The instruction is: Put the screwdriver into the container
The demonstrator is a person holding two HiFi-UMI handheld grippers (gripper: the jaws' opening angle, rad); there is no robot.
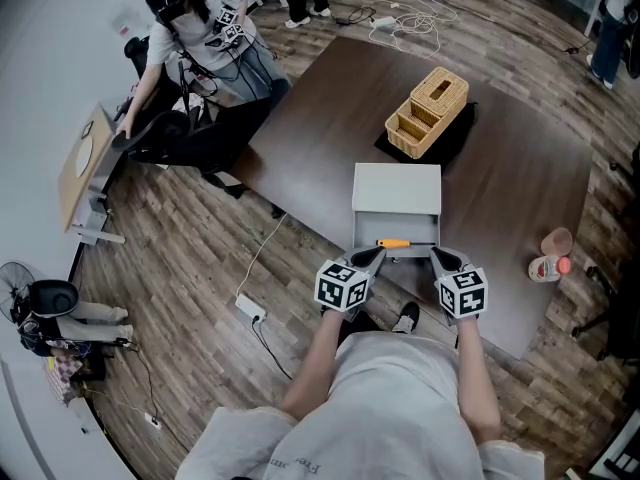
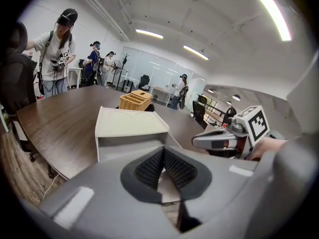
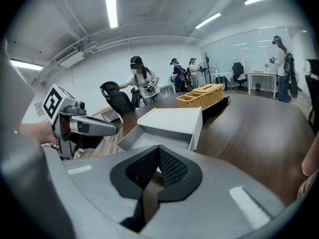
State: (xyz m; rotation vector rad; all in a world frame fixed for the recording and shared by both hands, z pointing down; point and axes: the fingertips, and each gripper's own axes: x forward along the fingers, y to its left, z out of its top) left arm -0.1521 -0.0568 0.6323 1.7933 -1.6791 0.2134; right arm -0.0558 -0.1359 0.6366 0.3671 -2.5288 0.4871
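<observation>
A screwdriver with an orange handle lies crosswise in the pulled-out drawer at the front of the pale grey box container, as far as the head view shows. My left gripper and right gripper hover side by side just in front of that drawer, both shut and empty. In the left gripper view the shut pads point at the container, with the right gripper alongside. The right gripper view shows its shut pads, the open drawer and the left gripper. Neither gripper view shows the screwdriver.
A wicker basket sits on a black mat farther back on the dark wooden table. Two small cups stand near the table's right edge. A person by an office chair stands at the far left corner. Cables lie on the floor.
</observation>
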